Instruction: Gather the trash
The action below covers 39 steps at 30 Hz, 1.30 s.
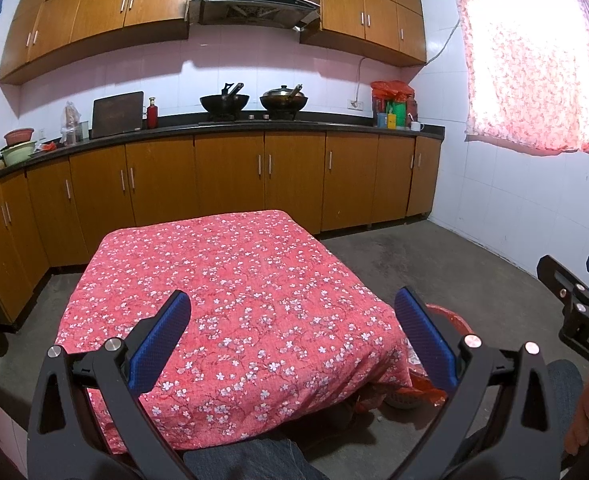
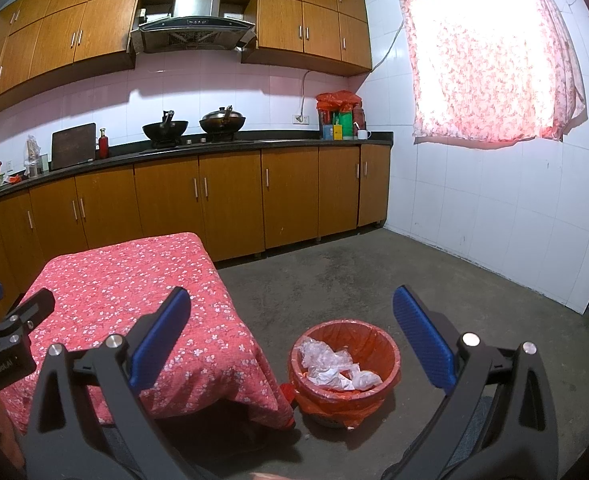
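Note:
A trash bin (image 2: 344,364) lined with an orange-red bag stands on the floor just right of the table; crumpled clear plastic and white paper (image 2: 336,366) lie inside it. In the left wrist view only the bin's rim (image 1: 452,318) shows past the table corner. My left gripper (image 1: 292,314) hangs open above the near half of the table, nothing between its blue pads. My right gripper (image 2: 292,312) is open too, held above the table's right edge and the bin. The table (image 1: 230,288) wears a red floral cloth with nothing on it.
Brown kitchen cabinets (image 2: 230,196) with a dark counter run along the far wall, holding two woks (image 2: 194,124), a red bottle and bags. A white tiled wall with a curtained window (image 2: 490,56) stands at right. Bare concrete floor (image 2: 394,272) lies beyond the bin. A person's knees show below.

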Each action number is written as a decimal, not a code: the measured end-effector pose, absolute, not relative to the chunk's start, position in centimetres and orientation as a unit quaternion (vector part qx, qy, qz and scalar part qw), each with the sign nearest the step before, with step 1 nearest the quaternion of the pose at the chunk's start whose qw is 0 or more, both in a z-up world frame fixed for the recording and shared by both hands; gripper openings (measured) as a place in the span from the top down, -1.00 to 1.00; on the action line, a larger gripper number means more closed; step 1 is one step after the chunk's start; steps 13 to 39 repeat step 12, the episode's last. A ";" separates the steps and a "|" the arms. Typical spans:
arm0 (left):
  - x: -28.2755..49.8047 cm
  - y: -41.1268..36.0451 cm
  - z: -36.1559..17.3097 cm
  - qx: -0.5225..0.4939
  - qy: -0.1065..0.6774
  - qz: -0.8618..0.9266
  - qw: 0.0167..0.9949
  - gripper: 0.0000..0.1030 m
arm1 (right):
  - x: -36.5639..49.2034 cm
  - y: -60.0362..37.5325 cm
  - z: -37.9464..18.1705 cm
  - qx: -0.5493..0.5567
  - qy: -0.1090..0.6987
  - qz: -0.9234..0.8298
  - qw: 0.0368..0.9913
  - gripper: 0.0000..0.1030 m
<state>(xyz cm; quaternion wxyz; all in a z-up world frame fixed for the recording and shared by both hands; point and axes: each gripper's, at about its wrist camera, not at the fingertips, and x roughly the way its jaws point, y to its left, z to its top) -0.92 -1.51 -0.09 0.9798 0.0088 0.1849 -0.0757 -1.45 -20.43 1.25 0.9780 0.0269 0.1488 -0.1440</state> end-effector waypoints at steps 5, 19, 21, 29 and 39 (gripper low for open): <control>-1.1 -1.5 -0.2 0.009 0.184 -0.074 0.980 -0.96 | -1.5 -20.4 1.3 0.027 0.149 -0.144 0.978 -0.92; -1.1 -1.5 -0.2 0.009 0.185 -0.074 0.980 -0.96 | -1.4 -20.4 1.2 0.027 0.149 -0.143 0.978 -0.93; -1.1 -1.5 -0.2 0.009 0.185 -0.074 0.980 -0.96 | -1.4 -20.4 1.2 0.027 0.149 -0.143 0.978 -0.93; -1.1 -1.5 -0.2 0.009 0.185 -0.074 0.980 -0.96 | -1.4 -20.4 1.2 0.027 0.149 -0.143 0.978 -0.93; -1.1 -1.5 -0.2 0.009 0.185 -0.074 0.980 -0.96 | -1.4 -20.4 1.2 0.027 0.149 -0.143 0.978 -0.93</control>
